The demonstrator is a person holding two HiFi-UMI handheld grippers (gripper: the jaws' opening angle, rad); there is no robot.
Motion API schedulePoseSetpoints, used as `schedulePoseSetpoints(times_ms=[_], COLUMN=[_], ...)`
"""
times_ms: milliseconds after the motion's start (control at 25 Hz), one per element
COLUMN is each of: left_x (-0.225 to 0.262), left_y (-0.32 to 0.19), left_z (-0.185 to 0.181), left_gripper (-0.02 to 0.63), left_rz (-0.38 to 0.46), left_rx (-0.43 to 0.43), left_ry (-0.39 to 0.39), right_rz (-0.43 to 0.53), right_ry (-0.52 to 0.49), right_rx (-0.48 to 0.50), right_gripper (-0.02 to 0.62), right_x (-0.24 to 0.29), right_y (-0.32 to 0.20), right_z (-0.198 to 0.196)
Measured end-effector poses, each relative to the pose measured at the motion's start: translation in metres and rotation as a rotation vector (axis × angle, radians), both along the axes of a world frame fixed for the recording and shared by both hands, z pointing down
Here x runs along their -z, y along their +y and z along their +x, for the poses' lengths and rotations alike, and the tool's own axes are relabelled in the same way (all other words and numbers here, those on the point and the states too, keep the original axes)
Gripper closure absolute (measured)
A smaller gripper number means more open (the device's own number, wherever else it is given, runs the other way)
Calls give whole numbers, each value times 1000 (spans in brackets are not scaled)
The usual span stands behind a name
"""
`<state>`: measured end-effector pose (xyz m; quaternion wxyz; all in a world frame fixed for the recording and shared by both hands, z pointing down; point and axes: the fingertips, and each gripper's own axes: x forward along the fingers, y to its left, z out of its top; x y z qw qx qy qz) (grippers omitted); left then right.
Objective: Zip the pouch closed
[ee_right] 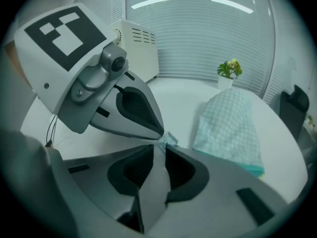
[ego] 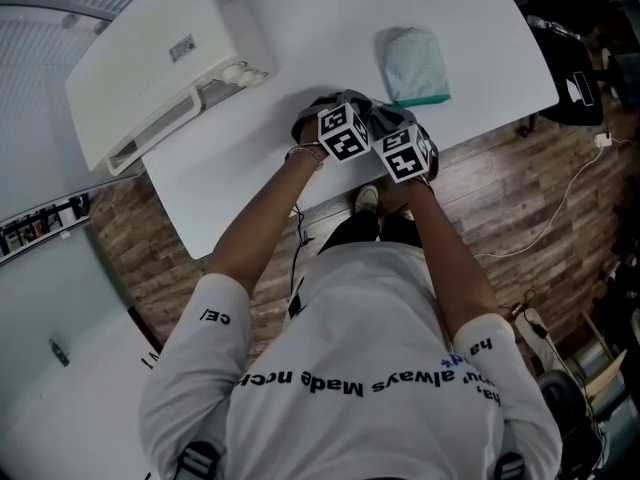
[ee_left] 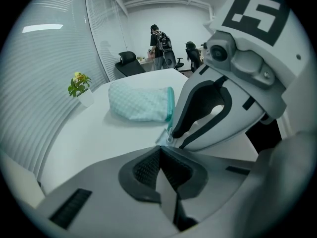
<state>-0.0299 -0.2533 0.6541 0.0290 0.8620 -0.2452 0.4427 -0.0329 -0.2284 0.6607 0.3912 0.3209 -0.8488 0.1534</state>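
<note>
A pale teal checked pouch [ego: 412,64] lies flat on the white table [ego: 300,28], beyond both grippers. A small teal fabric tab [ee_right: 167,138] with a metal zipper pull [ee_left: 170,137] sits on the table in front of it. I cannot tell whether the tab joins the pouch [ee_left: 139,103]. My left gripper [ee_left: 159,149] has its pads together at the tip, on the tab's near corner. Its closed tip [ee_right: 159,132] touches the tab. My right gripper [ee_right: 159,150] stands open, a gap between its pads, the tab just ahead of them. In the head view both grippers [ego: 352,108] [ego: 392,123] hide the tab.
A white appliance [ego: 150,68] sits on the table's left end. A small potted plant [ee_right: 228,71] stands by the window blinds. The table's front edge [ego: 330,203] lies just behind the grippers. Office chairs and a standing person [ee_left: 159,43] are far back. A white cable [ego: 550,218] crosses the wood floor.
</note>
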Motion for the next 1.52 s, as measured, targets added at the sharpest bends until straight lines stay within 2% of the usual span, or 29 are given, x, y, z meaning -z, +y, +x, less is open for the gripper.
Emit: schedulePoseSetpoints(times_ms=[80, 280, 440, 600, 720, 1320, 1520], left_x=[2, 19, 15, 2, 1, -1, -1], left_y=[1, -4, -13, -11, -10, -4, -5], left_z=[0, 5, 5, 6, 6, 6, 6], left_gripper=[588, 586, 586, 588, 588, 588, 588], left_rz=[-2, 33, 44, 8, -14, -122, -172], left_rx=[3, 6, -9, -57, -73, -67, -49], left_ry=[3, 86, 60, 9, 1, 37, 58], right_rz=[1, 22, 22, 31, 32, 59, 115], right_ry=[-3, 12, 16, 20, 24, 40, 19], right_rx=[-23, -34, -33, -32, -20, -3, -38], right_gripper=[521, 517, 512, 496, 474, 457, 472], right_x=[3, 7, 7, 7, 6, 3, 18], right_y=[-1, -3, 0, 0, 1, -9, -21], right_z=[5, 11, 12, 14, 14, 15, 19])
